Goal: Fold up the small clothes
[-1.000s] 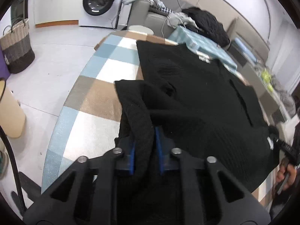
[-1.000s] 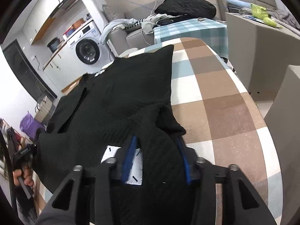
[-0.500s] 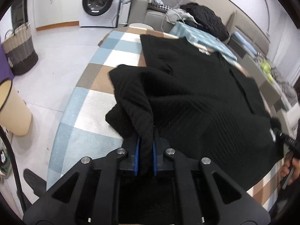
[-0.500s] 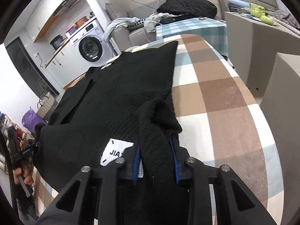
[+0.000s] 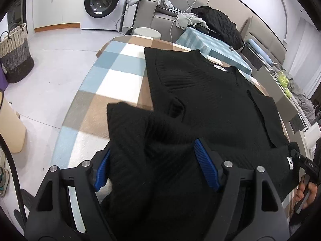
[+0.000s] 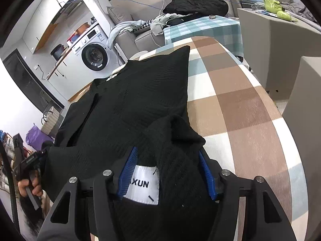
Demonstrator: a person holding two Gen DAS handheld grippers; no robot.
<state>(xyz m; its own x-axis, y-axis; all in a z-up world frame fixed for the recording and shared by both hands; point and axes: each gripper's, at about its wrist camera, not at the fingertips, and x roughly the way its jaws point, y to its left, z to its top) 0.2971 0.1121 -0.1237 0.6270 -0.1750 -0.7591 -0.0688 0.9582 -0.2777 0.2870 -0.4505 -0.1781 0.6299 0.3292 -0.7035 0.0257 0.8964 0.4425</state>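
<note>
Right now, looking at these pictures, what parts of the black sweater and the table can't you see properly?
- Label, right wrist view: its first letters hide behind the blue pad.
- Black sweater, both views: the near hem runs under the left gripper and right gripper, whose jaws are opening.
- Checked tablecloth: the middle is covered by the sweater.
- Folded-over cloth, left wrist view: blurred edge.

Black garment (image 5: 210,108) is covering the checked tablecloth (image 5: 120,74) beneath; its near fold is blurring and running under the frame's bottom edge, hiding part of the white label (image 6: 144,184).
</note>
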